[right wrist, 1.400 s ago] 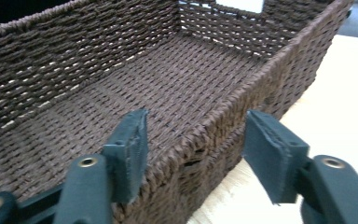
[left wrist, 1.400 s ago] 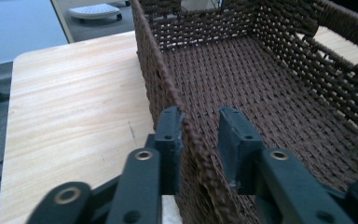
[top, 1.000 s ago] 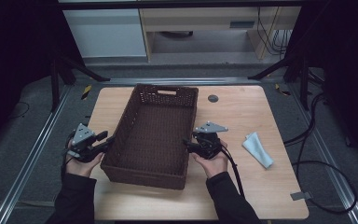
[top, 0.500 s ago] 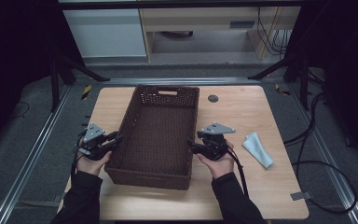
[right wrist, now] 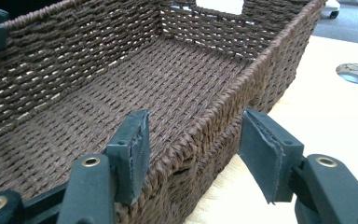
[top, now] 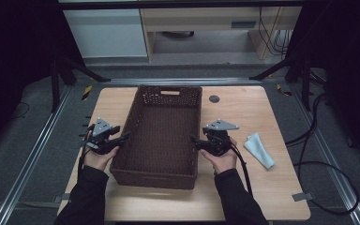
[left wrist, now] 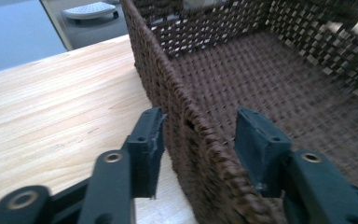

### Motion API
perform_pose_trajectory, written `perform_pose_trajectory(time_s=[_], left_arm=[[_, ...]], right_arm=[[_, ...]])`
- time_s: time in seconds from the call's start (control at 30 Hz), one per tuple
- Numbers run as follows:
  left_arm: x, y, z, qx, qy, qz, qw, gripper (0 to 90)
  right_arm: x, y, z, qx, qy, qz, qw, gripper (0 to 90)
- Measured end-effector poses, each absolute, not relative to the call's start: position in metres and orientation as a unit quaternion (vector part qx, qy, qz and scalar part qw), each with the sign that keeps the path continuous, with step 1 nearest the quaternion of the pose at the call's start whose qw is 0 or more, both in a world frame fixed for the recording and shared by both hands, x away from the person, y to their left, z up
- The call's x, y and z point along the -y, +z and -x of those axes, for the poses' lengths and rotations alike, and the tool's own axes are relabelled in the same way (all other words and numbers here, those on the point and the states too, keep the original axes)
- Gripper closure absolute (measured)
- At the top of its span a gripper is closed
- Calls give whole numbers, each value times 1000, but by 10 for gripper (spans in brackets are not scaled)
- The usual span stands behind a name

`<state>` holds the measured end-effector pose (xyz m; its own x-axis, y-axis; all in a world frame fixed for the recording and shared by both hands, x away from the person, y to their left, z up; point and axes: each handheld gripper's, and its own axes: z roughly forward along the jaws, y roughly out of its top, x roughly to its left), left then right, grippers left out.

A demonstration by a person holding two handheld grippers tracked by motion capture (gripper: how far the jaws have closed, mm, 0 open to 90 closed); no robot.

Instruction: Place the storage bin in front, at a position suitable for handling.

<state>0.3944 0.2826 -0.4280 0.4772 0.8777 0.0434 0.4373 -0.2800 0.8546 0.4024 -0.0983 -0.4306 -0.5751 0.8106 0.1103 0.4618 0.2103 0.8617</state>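
Two grippers straddling the long walls of the dark brown rectangular woven wicker basket (top: pixel 161 136), sitting mid-frame on the pale wooden table (top: pixel 253 187). Left gripper (left wrist: pixel 196 140) just opening, jaws standing apart around the rim, pads not pressing. Right gripper (right wrist: pixel 193 140) likewise spreading, rim between its jaws, unclamped. Judging the empty basket light, stiff yet slightly yielding, its rough braided weave gripping well; holding best at the thick rolled rim, both sides.

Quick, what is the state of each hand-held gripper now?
Left hand-held gripper: open, astride the wicker basket wall, just opened.
Right hand-held gripper: open, astride the opposite wall, just opened.
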Motion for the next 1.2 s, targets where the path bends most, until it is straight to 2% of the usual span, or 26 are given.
perform_pose_trajectory(time_s=[0.1,0.13,0.23,0.53,0.7,1.2], left_arm=[[-285,-431,-397,-438,247,-753,425,539],[-286,-432,-397,-437,239,-752,432,609],[-283,-434,-393,-439,235,-748,438,625],[-259,-435,-375,-444,245,-748,428,621],[-249,-436,-372,-442,228,-752,433,605],[-221,-436,-368,-437,231,-754,433,608]], right_arm=[[97,-432,-404,-756,465,-421,187,428],[95,-433,-404,-757,466,-419,183,450],[94,-433,-404,-759,465,-417,182,483],[109,-431,-398,-770,450,-408,195,535],[120,-430,-391,-772,448,-407,196,538],[150,-430,-381,-765,447,-418,203,534]])
